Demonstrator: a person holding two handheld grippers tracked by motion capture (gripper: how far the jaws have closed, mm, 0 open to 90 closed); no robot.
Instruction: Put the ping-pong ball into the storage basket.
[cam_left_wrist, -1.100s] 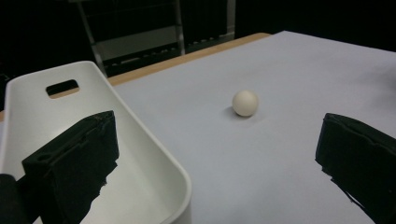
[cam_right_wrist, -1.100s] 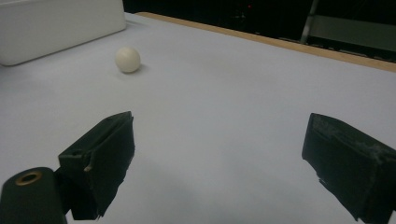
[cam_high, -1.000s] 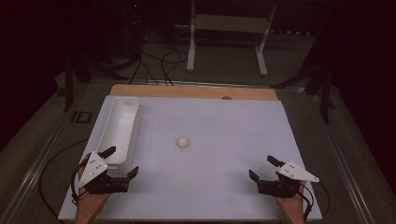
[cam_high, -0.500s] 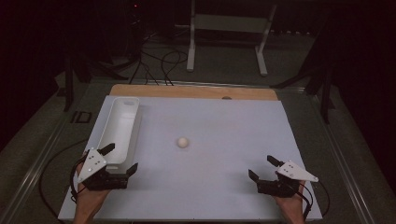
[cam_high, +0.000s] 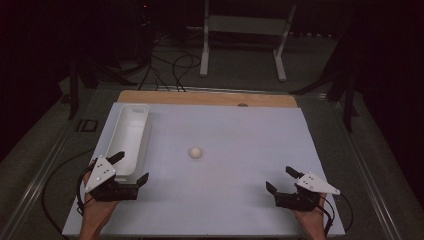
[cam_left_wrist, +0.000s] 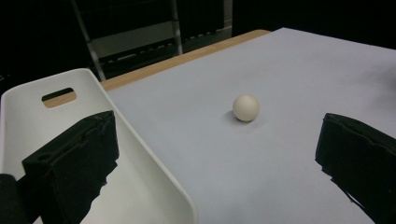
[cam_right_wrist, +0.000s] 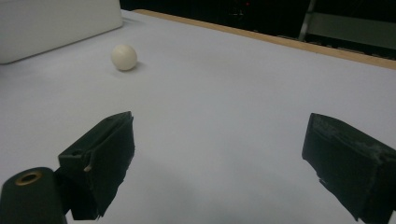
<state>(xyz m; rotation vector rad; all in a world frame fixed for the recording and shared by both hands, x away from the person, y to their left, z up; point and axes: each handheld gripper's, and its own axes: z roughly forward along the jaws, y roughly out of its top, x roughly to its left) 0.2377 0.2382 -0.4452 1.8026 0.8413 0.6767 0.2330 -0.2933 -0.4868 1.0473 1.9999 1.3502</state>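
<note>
A small cream ball (cam_high: 196, 152) rests on the white table sheet (cam_high: 235, 135) near its middle. It lies ahead of the open jaws in the left gripper view (cam_left_wrist: 246, 108) and far off to the left in the right gripper view (cam_right_wrist: 124, 57). My left gripper (cam_high: 131, 167) is open at the near left, with one jaw over the near end of a long white tray (cam_high: 127, 140) and the other over the sheet. My right gripper (cam_high: 280, 179) is open at the near right, low over bare sheet. Neither gripper holds anything.
The tray (cam_left_wrist: 140, 140) runs along the sheet's left side and looks empty. A wooden board edge (cam_high: 210, 97) borders the far side. Beyond the table are a white stand (cam_high: 242, 30) and cables on the floor (cam_high: 170, 65).
My left gripper has edged slightly forward along the tray's near end. The right gripper and the ball have stayed in place.
</note>
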